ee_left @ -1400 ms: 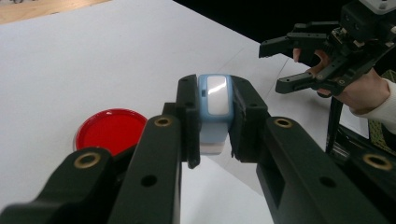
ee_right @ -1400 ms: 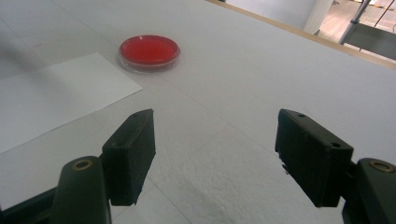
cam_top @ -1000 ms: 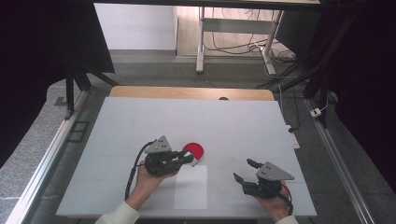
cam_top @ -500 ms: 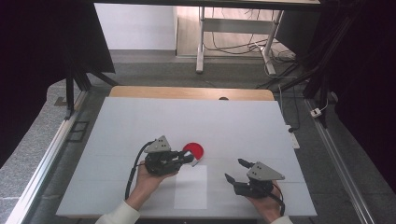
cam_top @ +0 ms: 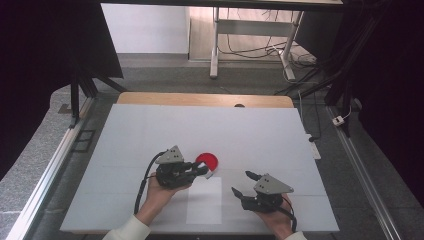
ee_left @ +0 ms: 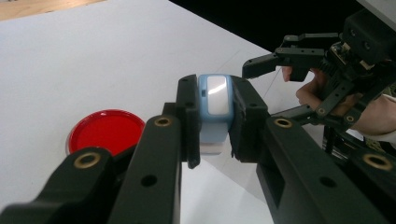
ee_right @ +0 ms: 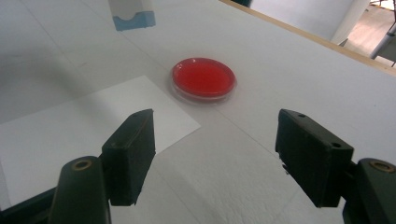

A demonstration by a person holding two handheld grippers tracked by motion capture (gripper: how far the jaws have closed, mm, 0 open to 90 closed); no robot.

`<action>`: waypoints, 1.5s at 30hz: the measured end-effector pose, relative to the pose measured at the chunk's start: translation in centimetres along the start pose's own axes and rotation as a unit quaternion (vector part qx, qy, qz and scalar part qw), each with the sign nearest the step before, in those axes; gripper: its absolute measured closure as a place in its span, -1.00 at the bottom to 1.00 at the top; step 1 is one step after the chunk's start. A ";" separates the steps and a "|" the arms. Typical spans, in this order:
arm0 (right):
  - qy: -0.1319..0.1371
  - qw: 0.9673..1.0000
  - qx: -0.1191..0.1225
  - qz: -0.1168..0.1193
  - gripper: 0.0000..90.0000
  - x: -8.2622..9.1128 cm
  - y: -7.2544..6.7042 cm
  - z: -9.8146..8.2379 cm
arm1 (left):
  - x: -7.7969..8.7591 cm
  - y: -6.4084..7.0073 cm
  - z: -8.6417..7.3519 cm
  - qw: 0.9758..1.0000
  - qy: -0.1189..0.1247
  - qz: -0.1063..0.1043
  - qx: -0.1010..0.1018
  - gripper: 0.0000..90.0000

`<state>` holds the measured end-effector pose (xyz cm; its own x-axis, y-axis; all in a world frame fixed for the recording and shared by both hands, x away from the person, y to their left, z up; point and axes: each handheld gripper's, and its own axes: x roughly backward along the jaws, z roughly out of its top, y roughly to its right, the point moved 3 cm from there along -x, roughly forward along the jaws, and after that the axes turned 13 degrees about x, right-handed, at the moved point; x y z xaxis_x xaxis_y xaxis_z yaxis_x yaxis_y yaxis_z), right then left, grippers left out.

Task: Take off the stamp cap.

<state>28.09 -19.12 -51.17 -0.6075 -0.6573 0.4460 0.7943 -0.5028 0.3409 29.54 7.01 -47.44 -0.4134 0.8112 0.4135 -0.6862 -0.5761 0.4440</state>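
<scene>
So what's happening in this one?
A person at a white table works with a tool in each hand. The left tool is shut on a small light-blue block with a white face, held just above the table beside a red dish. The right tool is open and empty, its jaws pointing toward the dish and a white sheet of paper lying flat.

blue holder [ee_right: 132, 14] cropped at top edge

Left gripper [ee_left: 215, 122] clamps a light-blue block [ee_left: 215, 109], red dish [ee_left: 105, 134] lying just left
</scene>
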 end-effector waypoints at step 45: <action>0.011 1.000 0.014 0.000 -0.36 -4.9 -4.2 3.3 | -0.7 0.1 -0.2 1.000 -0.008 0.002 -0.003 0.68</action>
<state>27.76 -11.96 -52.02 -0.6077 -0.6690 0.4281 0.7934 -0.4878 0.3641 29.64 6.47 -47.87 -0.4070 0.8069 0.4282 -0.6875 -0.5792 0.4380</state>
